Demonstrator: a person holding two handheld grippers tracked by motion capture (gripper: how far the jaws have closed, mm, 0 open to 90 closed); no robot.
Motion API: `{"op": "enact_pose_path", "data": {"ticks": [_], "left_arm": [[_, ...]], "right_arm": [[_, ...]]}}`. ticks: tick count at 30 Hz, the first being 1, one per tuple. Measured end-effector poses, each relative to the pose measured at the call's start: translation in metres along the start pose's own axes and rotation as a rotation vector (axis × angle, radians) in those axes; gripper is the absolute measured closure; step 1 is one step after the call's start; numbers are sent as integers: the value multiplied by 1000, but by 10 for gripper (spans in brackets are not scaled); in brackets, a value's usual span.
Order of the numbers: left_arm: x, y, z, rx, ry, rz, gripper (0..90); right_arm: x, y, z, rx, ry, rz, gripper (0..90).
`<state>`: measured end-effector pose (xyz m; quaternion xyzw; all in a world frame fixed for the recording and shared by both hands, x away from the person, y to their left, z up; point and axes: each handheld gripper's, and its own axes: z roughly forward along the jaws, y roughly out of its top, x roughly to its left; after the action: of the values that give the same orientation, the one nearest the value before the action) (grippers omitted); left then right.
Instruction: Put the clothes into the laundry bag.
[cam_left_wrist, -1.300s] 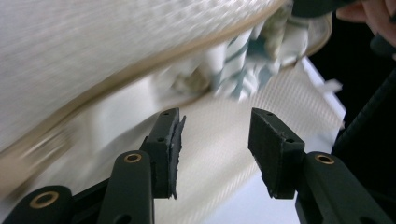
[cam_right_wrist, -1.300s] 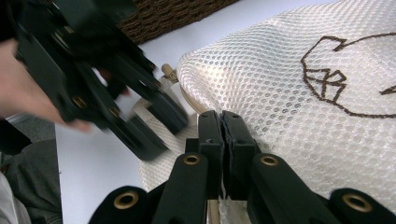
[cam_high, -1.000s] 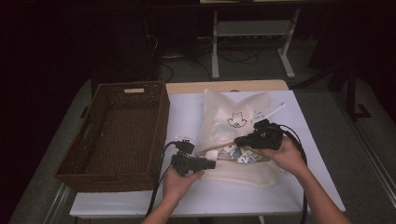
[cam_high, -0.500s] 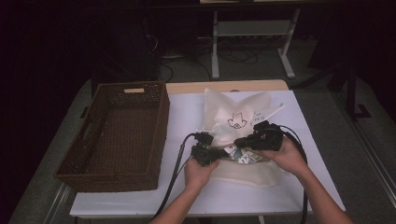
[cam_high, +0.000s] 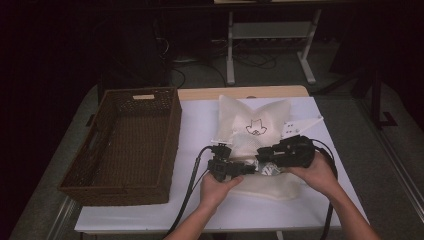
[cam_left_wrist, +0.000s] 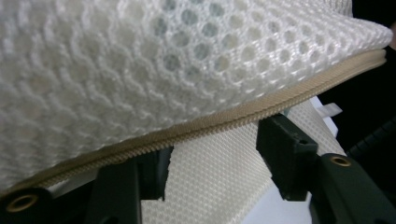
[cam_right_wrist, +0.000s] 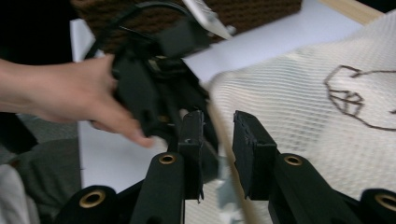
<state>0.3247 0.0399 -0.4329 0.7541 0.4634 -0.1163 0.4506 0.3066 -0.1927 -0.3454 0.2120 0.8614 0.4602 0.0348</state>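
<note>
A white table (cam_high: 150, 212) under dim light, dark room beyond. Nearest me, my 2 grippers meet over the mesh laundry bag (cam_high: 252, 135) lying flat in the middle. My left gripper (cam_left_wrist: 212, 154) has just been opening, jaws apart with the zipper edge (cam_left_wrist: 261, 112) running across above them, unpinched. My right gripper (cam_right_wrist: 217, 149) has also been opening, jaws apart astride that edge. The bag looks unfilled, so the opening is barely begun. Farther left, the wicker basket (cam_high: 127, 145) sits bare. I can't make out the zipper pull.
</note>
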Motion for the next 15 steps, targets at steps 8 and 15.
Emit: {"op": "enact_pose_path", "data": {"ticks": [8,15], "left_arm": [[11,15,9,-53,-1,-81,726],[5,11,0,35,46,20,608]], "right_arm": [[20,-38,33,160,25,-43,637],[26,-55,59,245,12,-65,605]]}}
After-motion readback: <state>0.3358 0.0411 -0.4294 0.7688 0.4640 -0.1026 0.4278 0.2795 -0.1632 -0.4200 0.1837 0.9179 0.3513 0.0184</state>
